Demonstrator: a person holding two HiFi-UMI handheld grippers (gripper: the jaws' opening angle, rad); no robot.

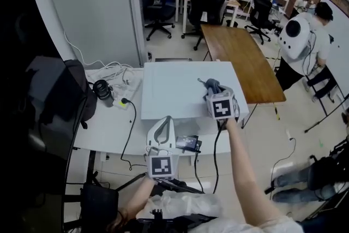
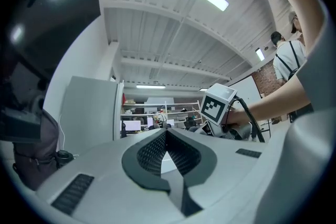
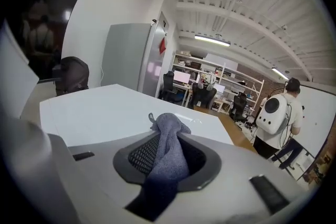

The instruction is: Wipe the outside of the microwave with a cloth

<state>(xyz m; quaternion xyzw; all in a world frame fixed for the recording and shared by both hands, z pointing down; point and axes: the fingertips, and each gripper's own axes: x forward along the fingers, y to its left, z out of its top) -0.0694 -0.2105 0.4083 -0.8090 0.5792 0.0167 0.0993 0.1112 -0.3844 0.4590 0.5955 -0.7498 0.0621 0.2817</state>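
Observation:
The microwave (image 1: 180, 90) is a white box on the table, and I look down on its flat top; that top (image 3: 100, 110) fills the right gripper view. My right gripper (image 1: 212, 91) rests over the top's right part, shut on a grey cloth (image 1: 211, 84). In its own view the cloth (image 3: 169, 152) is bunched between the jaws of the right gripper (image 3: 168, 134) and pokes out past their tips. My left gripper (image 1: 162, 121) sits at the microwave's near edge, with its jaws together and nothing in them. In the left gripper view, the left gripper (image 2: 167, 136) points level toward the right gripper's marker cube (image 2: 216, 105).
A black bag (image 1: 65, 90), a camera lens (image 1: 102, 89) and white cables (image 1: 117, 75) lie left of the microwave. A small black device (image 1: 188, 143) sits near the table's front edge. A grey partition (image 1: 98, 13) stands behind, a wooden table (image 1: 240, 60) to the right, a person (image 1: 302, 43) beyond.

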